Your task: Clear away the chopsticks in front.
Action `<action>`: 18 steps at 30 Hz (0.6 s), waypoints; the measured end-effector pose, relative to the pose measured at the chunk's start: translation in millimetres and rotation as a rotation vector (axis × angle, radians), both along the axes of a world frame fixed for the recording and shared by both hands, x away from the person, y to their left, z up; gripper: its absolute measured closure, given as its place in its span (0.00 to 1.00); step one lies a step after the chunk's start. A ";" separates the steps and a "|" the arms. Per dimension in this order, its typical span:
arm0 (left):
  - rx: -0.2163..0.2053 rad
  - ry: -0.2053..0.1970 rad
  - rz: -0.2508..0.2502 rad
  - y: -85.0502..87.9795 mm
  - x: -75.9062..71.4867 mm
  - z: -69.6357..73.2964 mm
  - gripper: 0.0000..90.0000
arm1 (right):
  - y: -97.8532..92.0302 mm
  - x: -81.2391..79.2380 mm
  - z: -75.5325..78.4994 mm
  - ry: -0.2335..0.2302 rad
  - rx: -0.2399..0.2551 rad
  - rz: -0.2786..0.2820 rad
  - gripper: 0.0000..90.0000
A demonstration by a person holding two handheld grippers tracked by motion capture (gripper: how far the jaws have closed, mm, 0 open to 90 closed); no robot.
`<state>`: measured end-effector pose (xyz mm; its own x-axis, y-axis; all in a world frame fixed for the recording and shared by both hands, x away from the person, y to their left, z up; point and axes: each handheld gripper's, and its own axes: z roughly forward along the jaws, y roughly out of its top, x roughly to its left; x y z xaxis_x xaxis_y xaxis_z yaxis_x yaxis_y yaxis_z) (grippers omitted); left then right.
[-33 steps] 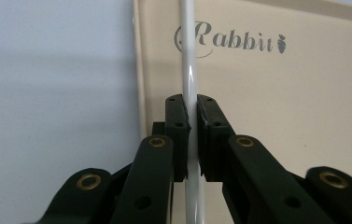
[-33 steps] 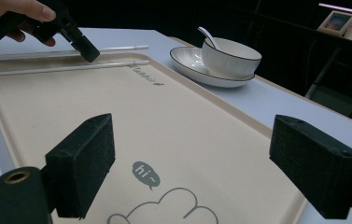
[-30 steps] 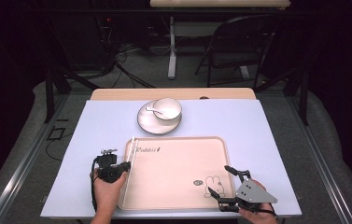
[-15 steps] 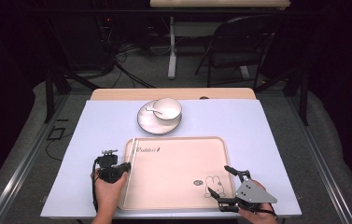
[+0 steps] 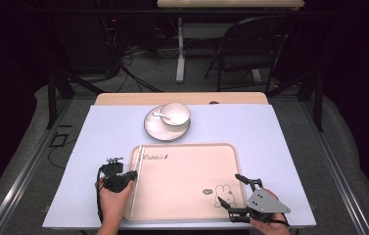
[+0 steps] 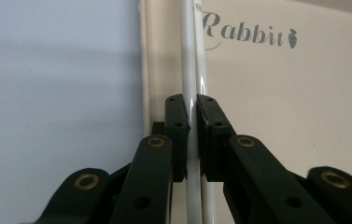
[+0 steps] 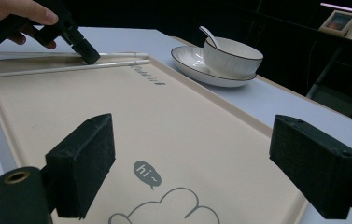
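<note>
My left tool [image 6: 190,140] is clamped on one white chopstick [image 6: 188,70] at the tray's [image 5: 187,186] left edge (second chopstick just beside). My right tool [image 7: 201,168] gapes wide over the tray.

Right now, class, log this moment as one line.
left hand-held gripper: shut on chopsticks | right hand-held gripper: open over tray | bowl: on plate

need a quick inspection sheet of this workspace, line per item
surface: pale blue mat covering the table
job's things: beige tray; two white chopsticks along its left edge; bowl with spoon on a plate
clutter: nothing seen
grippers: left tongs shut on one chopstick; right tongs open above the tray
cables: black cable at the left hand; more on the floor
surroundings: chair, dark room
</note>
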<state>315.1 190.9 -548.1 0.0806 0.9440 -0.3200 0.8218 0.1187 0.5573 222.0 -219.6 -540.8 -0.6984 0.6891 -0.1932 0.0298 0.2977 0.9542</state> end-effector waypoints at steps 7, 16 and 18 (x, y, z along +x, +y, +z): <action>-0.006 0.000 0.005 0.0 -0.3 -0.2 0.92 | 0.2 -0.1 0.0 0.000 0.000 0.002 0.15; -0.008 -0.006 0.004 0.4 -0.3 -0.4 0.91 | 0.4 -0.1 -0.1 0.001 -0.001 0.003 0.15; -0.013 -0.009 0.004 0.9 -0.4 0.0 0.90 | 0.4 0.0 -0.1 0.001 -0.001 0.003 0.15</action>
